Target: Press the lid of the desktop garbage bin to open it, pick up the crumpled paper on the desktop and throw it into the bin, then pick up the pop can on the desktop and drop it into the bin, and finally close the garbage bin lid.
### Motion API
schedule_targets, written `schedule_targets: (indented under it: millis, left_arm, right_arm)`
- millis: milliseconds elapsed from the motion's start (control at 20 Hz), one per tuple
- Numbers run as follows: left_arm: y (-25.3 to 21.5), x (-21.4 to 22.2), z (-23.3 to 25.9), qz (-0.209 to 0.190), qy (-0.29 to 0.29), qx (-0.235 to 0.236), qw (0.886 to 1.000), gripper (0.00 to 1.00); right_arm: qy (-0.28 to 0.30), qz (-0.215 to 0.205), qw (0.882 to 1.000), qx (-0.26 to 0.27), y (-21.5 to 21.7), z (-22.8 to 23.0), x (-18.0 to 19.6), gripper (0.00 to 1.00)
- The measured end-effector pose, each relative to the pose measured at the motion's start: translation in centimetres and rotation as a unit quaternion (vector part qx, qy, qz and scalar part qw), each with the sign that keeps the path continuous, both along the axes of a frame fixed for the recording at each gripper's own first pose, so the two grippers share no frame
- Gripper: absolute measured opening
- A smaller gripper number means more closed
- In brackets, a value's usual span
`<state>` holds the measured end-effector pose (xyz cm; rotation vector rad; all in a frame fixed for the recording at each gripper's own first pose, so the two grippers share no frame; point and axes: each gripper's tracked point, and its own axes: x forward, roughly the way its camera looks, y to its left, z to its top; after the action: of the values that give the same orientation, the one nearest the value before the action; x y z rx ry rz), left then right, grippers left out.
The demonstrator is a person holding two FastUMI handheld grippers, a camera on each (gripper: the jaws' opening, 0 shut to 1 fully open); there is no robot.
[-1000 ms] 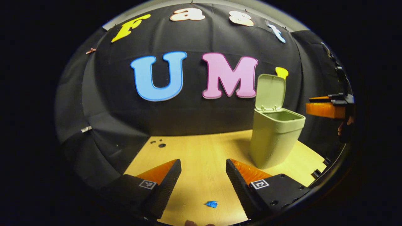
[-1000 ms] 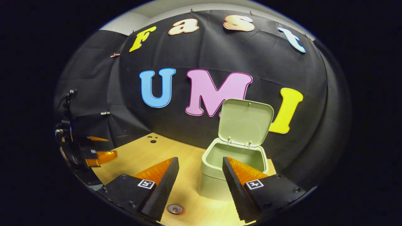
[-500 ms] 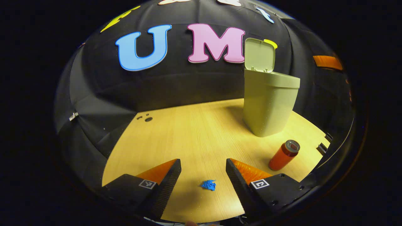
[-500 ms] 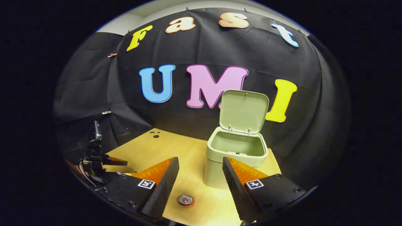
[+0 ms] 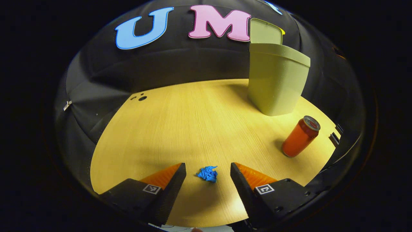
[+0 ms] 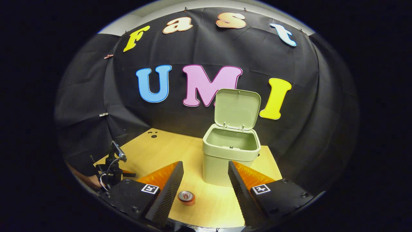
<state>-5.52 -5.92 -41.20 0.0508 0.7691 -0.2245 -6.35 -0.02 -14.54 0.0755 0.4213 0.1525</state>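
In the left gripper view, our left gripper [image 5: 208,169] hangs wide open over the table [image 5: 180,122], the blue crumpled paper [image 5: 207,173] lying between its fingers, untouched. The can [image 5: 300,136] stands upright near the bin [image 5: 276,80]. Our right gripper [image 6: 206,167] is spread wide too, holding nothing, facing the bin with its lid [image 6: 237,109] up.

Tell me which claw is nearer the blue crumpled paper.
Left. The left claw is open with the crumpled paper on the desktop between its fingers. The right claw hangs open above the pop can, facing the bin.
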Motion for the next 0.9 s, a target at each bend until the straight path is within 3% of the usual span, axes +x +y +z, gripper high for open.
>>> schedule_targets:
  millis: [400, 600, 650, 800, 900]
  left_arm:
    - [0.2, 0.2, -4.2, 0.011, 0.056, 0.011, 0.998, 0.76]
    - [0.0, -0.1, -4.6, 0.007, 0.064, 0.007, 0.998, 0.57]
    - [0.2, 0.0, -4.7, 0.006, 0.064, 0.008, 0.998, 0.44]
    - [0.2, 0.1, -4.0, 0.004, 0.059, 0.002, 0.998, 0.38]
    - [0.4, 0.4, -2.9, 0.008, 0.046, 0.001, 0.999, 0.41]
  right_arm:
    - [0.021, -0.022, 1.000, 0.001, -1.4, -0.4, -1.8, 0.88]
    - [0.022, -0.024, 0.999, 0.002, -1.4, -0.6, -1.8, 0.88]
    - [0.024, -0.024, 0.999, 0.003, -1.3, -0.8, -2.0, 0.88]
    - [0.027, -0.021, 0.999, 0.010, -1.0, -1.1, -2.1, 0.88]
    - [0.027, -0.018, 0.999, 0.016, -0.7, -1.5, -2.0, 0.88]
